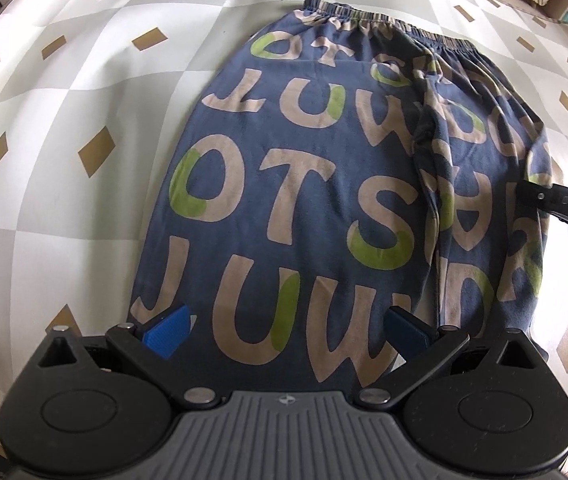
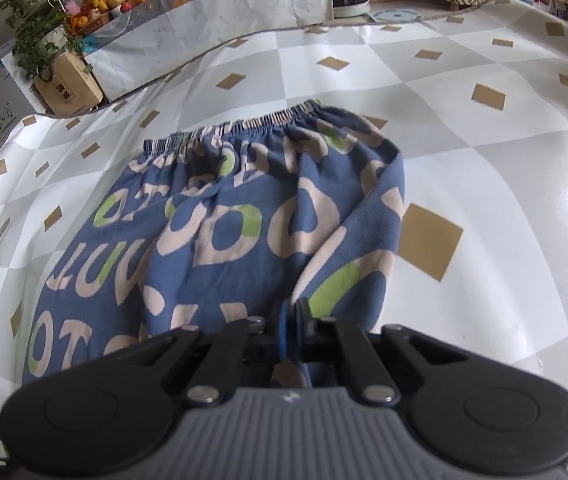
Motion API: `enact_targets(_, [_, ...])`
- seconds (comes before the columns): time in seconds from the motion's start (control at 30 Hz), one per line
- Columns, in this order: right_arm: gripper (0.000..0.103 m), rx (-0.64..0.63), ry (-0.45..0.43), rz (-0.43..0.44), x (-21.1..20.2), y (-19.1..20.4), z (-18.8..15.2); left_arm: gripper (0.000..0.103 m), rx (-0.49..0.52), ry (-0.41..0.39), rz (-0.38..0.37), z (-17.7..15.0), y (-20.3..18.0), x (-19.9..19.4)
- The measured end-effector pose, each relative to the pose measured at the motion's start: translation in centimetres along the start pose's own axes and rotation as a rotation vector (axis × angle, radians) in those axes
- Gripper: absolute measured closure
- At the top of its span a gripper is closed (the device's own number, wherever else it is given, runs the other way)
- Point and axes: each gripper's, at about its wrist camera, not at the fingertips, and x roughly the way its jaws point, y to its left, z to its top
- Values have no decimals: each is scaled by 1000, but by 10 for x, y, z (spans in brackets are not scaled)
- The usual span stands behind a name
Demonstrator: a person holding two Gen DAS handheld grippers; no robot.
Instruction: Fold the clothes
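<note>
The counter [image 2: 504, 168], under a checked cloth, carries the blue lettered trousers [image 1: 284, 200] spread flat, waistband [image 2: 244, 124] at the far end. Relative to that waistband, the right leg is rumpled and already lifted along its outer edge, while the left leg lies smooth. The right gripper [image 2: 290, 320] has its fingers pinched fully together on a ridge of that outer edge, near the trousers' middle. The left gripper [image 1: 284, 328] hovers over the near end of the left leg with fingers spread wide, holding nothing. Likely risks: the thin pinch may catch one layer only, so the leg peels apart when carried across; with nothing pinning the left leg, the whole garment may drag and skew the fold
</note>
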Motion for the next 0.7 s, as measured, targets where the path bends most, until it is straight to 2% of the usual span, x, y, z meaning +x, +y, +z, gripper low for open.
enact_targets(0.2, [101,31,-64,99,-22,10,9,0,-53,-12,1,4,10,-5])
enact_targets(0.4, [101,26,-120,249,-47,37,20,0,-91,-30,9,8,19,-12])
enact_targets(0.57, [101,-14,-121,375,-56,72,19,0,-152,-58,34,12,36,-20])
enact_targets(0.7, [101,-66,-88,480,-55,106,10,0,-239,-81,59,17,61,-27])
